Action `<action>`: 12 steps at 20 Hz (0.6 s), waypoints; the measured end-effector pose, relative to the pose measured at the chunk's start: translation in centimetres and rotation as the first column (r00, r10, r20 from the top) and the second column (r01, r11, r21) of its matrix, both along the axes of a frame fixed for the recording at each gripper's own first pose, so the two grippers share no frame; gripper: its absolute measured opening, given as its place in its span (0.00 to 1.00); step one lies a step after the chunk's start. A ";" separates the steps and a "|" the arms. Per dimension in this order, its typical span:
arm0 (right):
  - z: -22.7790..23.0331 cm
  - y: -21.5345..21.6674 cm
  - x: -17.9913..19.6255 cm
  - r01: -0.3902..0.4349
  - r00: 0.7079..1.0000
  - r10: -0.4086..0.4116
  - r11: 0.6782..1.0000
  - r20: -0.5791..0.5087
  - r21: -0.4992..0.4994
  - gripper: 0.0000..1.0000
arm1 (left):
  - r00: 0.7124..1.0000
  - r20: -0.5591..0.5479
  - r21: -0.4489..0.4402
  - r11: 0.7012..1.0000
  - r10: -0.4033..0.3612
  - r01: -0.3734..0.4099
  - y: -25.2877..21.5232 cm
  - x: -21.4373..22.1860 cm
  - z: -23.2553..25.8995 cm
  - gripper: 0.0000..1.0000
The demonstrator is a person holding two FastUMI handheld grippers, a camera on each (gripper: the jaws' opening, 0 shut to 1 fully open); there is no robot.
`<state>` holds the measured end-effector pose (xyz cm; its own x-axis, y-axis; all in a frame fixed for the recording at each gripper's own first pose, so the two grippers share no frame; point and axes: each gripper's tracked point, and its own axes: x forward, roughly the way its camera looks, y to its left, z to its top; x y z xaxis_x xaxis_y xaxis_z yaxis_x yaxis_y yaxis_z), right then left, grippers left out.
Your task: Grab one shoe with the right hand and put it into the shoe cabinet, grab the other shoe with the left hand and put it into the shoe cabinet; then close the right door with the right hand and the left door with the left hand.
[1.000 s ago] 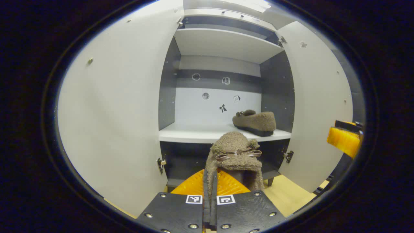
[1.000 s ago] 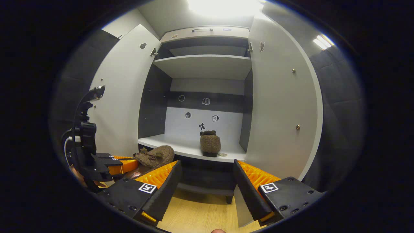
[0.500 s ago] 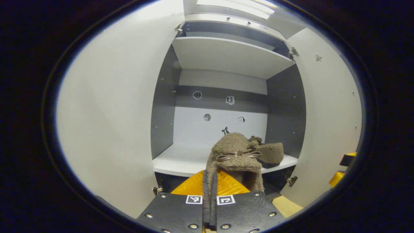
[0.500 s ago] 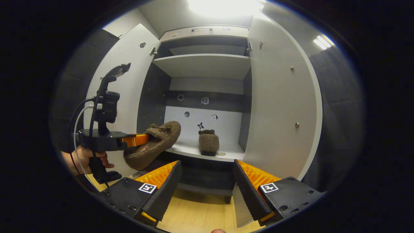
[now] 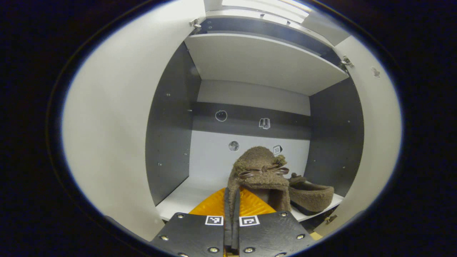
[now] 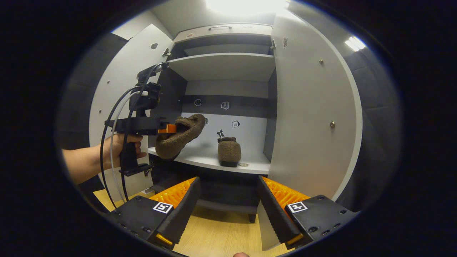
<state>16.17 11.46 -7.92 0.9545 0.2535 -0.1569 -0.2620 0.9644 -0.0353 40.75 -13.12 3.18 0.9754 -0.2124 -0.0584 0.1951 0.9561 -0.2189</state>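
Fuzzy brown bow-topped slipper (image 5: 262, 171) hangs clamped in your left gripper (image 5: 232, 210), fingers clenched on its collar edge, just over the white middle shelf (image 6: 210, 162) of the grey shoe cabinet (image 6: 228, 76). It's soft, light and floppy, so the heel-rim grip suits it. The matching brown slipper (image 6: 229, 152) sits on that shelf. Right gripper (image 6: 228, 210) is spread, empty, outside the cabinet. Both doors are open.
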 end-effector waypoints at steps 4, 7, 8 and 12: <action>-0.6 -0.1 0.5 0.001 1.000 -0.001 1.000 -0.019 0.006 1.00 | 0.998 -0.064 -0.002 1.000 0.005 -0.005 -0.6 3.8 -1.5 0.01; -1.0 -0.3 0.9 0.001 0.999 -0.001 1.000 -0.033 0.006 1.00 | 0.993 -0.115 0.010 1.000 0.012 -0.011 -0.7 6.1 -3.2 0.01; -1.2 -0.2 1.0 -0.003 0.999 0.003 1.000 -0.040 0.006 1.00 | 0.991 -0.133 0.017 1.000 0.013 -0.011 -0.7 6.6 -3.7 0.01; -1.3 0.0 1.4 -0.011 0.999 0.011 1.000 -0.043 0.009 1.00 | 0.988 -0.153 0.067 0.998 0.008 0.002 -0.8 7.7 -4.4 0.00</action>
